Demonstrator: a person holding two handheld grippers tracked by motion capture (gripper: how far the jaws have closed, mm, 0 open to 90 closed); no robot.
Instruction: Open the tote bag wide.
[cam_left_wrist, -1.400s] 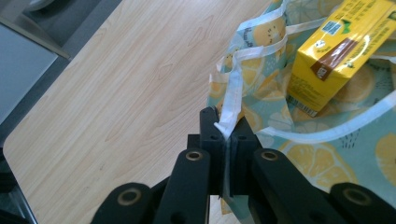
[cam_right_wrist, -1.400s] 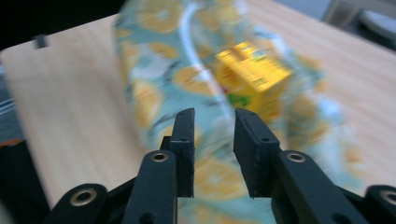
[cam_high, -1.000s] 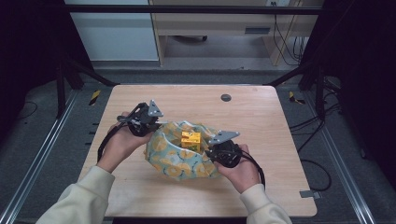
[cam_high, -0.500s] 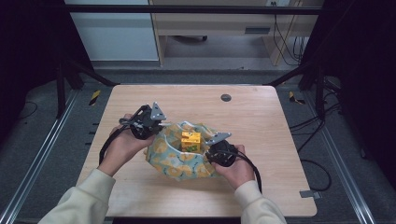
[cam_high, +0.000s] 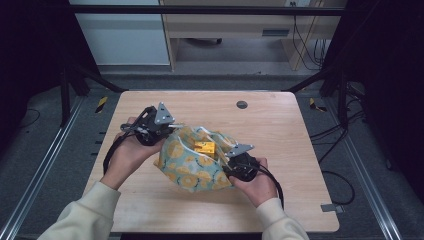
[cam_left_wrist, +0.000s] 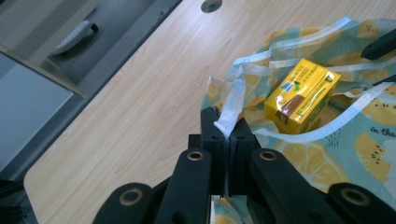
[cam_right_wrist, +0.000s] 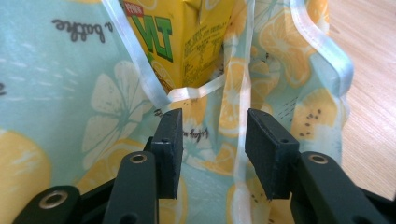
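Note:
A light-blue bag printed with lemon slices (cam_high: 192, 165) lies in the middle of the wooden table (cam_high: 280, 130). A yellow drink carton (cam_high: 204, 148) rests in the bag's mouth, also seen as the carton (cam_left_wrist: 301, 93) and close up as the carton (cam_right_wrist: 187, 37). My left gripper (cam_high: 167, 126) is at the bag's far left rim, shut on the pale strap (cam_left_wrist: 231, 112) of the bag. My right gripper (cam_high: 227, 156) is at the bag's near right side, jaws open, with the bag's fabric (cam_right_wrist: 210, 135) and white edging between them.
A small dark round grommet (cam_high: 242, 104) sits in the table near its far edge. Bare wood surrounds the bag on all sides. Metal rails and cables run along the floor left and right of the table.
The left gripper has shifted slightly right toward the bag's rim, holding the strap. The right hand moved a little lower and left along the bag.

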